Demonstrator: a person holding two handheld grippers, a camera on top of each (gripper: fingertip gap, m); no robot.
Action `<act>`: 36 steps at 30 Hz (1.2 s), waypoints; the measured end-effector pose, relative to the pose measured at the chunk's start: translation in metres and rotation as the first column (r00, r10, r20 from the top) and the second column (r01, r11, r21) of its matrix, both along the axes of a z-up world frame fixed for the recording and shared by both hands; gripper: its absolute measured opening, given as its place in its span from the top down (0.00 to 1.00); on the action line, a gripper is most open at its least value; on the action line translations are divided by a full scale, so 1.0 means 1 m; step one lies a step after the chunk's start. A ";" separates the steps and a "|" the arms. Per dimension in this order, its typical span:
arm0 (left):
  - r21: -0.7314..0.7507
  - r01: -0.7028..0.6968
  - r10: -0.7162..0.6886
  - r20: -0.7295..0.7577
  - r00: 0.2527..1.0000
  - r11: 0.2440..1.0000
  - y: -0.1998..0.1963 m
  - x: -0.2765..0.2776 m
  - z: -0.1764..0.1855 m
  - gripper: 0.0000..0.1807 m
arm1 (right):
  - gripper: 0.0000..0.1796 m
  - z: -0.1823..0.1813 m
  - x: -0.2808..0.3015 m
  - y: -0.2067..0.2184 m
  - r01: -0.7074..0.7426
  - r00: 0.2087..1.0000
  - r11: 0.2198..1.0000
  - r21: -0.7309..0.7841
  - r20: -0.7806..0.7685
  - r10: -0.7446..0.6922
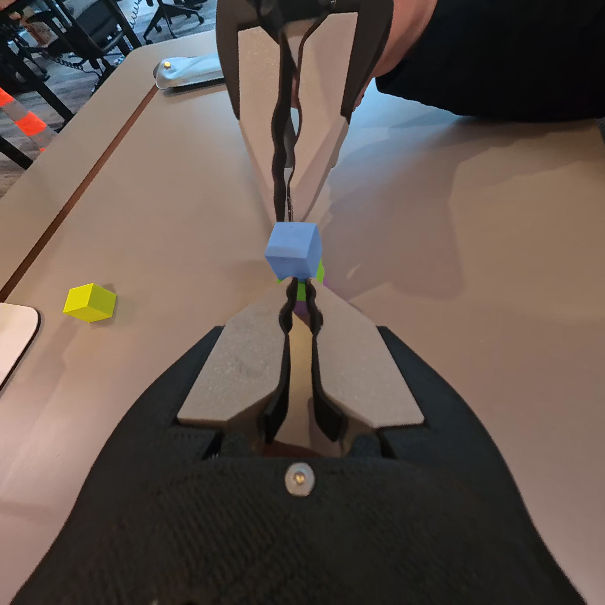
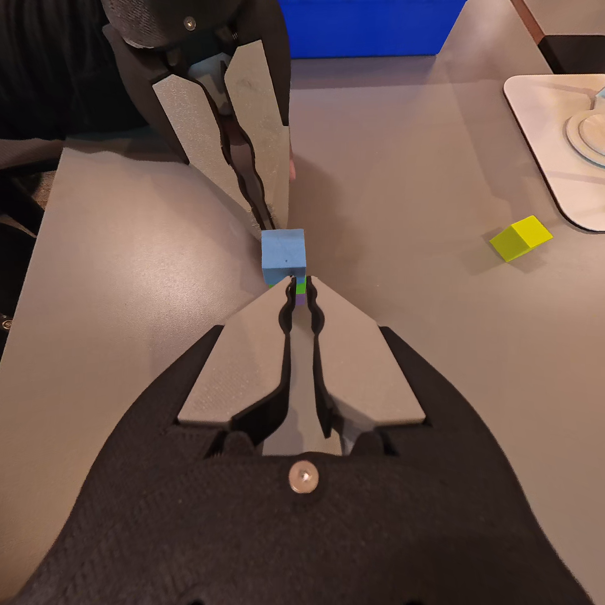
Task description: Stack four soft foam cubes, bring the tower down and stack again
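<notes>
Across the left wrist view, a beige table [image 1: 458,294] filled the frame, with a yellow-green foam cube [image 1: 90,302] lying alone at left centre, well apart from the stack, and the corner of a white board [image 1: 14,330] at the left edge. Office chair legs [image 1: 170,16] and an orange-and-grey striped strap [image 1: 24,116] showed in the upper left, a silver flat object [image 1: 191,73] on the table above. At centre stood a blue foam cube [image 1: 293,250], turned slightly askew on a green foam cube [image 1: 302,289] over a purple foam cube [image 1: 302,309], the tower's long axis upright. The left gripper [image 1: 301,286] had its tips nearly together just before the blue cube, gripping nothing. The right gripper [image 1: 284,214] came down from the top with its tips pressed together behind the cube.

From the right wrist view, the right gripper [image 2: 301,281] showed a narrow gap at the tips, touching the blue cube's [image 2: 283,253] lower edge. The left gripper [image 2: 266,222] reached from the upper left.
</notes>
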State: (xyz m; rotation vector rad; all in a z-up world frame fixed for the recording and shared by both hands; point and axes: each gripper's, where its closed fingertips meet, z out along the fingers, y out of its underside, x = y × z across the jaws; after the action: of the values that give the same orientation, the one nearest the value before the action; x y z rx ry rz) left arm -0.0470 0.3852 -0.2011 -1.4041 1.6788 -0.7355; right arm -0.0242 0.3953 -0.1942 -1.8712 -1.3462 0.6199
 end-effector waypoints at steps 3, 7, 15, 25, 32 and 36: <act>0.007 0.000 0.000 -0.006 1.000 1.000 0.000 0.000 -0.001 0.98 | 0.98 -0.001 0.000 0.000 0.000 1.000 1.000 -0.002 0.000 0.000; 0.004 -0.005 0.005 0.000 1.000 1.000 0.001 -0.001 0.001 0.98 | 0.98 -0.001 -0.001 0.000 -0.001 1.000 1.000 -0.001 0.002 0.001; 0.014 -0.015 0.014 0.003 1.000 1.000 0.003 0.001 0.000 0.96 | 0.98 -0.001 -0.002 0.001 0.003 1.000 1.000 0.003 -0.001 -0.003; 0.013 -0.023 0.023 0.017 1.000 1.000 0.005 0.000 0.002 0.95 | 0.98 0.000 -0.002 0.001 0.001 1.000 1.000 0.002 0.000 -0.001; 0.018 -0.017 0.016 0.017 1.000 1.000 0.004 0.000 0.002 0.95 | 0.98 0.000 -0.003 0.001 0.001 1.000 1.000 0.006 -0.001 -0.001; 0.026 -0.019 0.018 0.016 1.000 0.999 0.004 0.000 0.003 0.95 | 0.99 0.000 -0.003 0.001 0.001 1.000 1.000 0.007 -0.002 -0.001</act>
State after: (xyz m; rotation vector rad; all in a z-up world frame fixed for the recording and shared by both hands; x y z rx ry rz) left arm -0.0467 0.3897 -0.1985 -1.3903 1.6552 -0.7100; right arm -0.0270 0.3960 -0.1939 -1.8649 -1.3437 0.6157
